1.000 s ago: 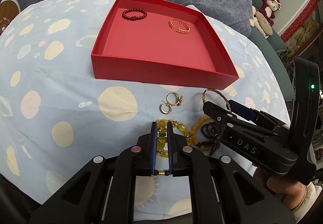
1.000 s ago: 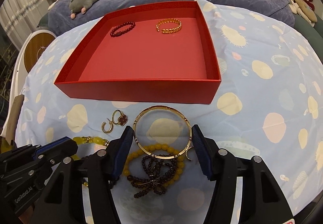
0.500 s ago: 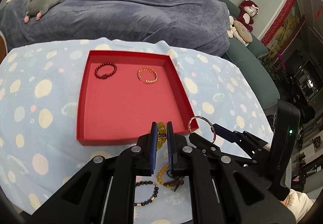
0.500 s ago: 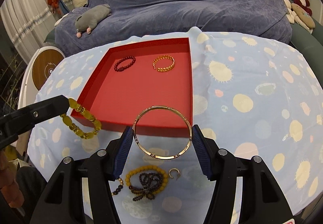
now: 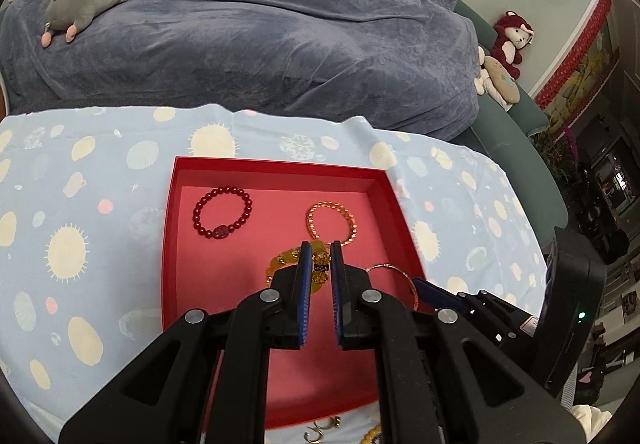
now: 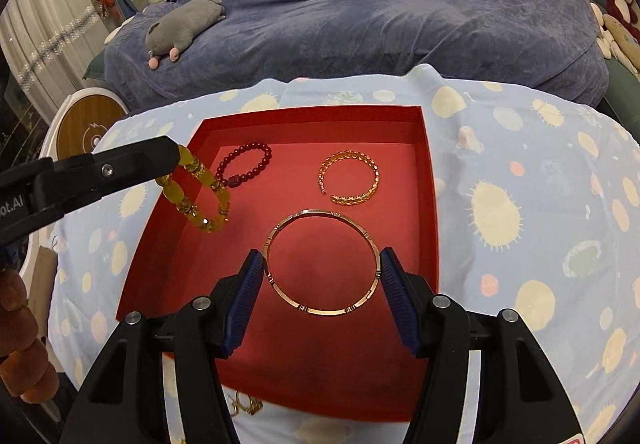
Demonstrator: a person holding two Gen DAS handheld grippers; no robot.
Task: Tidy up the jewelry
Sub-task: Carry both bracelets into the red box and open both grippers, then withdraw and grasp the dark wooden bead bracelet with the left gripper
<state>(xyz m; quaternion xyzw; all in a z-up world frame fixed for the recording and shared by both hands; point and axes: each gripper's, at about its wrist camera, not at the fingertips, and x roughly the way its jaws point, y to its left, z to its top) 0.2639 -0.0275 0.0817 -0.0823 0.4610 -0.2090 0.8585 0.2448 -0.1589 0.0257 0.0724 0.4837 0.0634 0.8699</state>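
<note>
Over the red tray (image 6: 428, 180), already holding 2 bracelets, the left gripper (image 5: 319, 268) pinches the dangling yellow bead bracelet (image 6: 200, 196) while the right gripper (image 6: 322, 276) clamps the gold bangle (image 6: 322, 310) flat across its width, both poised for release inside.
</note>
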